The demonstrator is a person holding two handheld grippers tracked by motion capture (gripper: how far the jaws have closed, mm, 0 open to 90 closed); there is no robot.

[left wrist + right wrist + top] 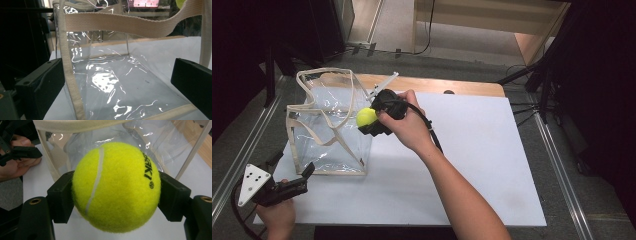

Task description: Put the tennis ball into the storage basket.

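The right claw [116, 195] pinches a yellow tennis ball [116, 186], one black jaw pressed into each side of the felt, the ball's seam running up its near face. In the high view that claw [371, 121] holds the ball [366, 117] in the air at the upper right edge of the clear plastic bag [329, 127], level with its rim and just outside the opening. The bag stands upright on the white counter [472, 165], cream webbing handles [120, 23] drooping across its mouth. The mouth lies to the left of the ball and slightly below, so the move I'd expect is a short carry leftward over the rim, then down.

The left claw [294, 180] sits low at the bag's near left corner, jaws spread wide with the bag's corner seam [71, 82] between them, not gripped.
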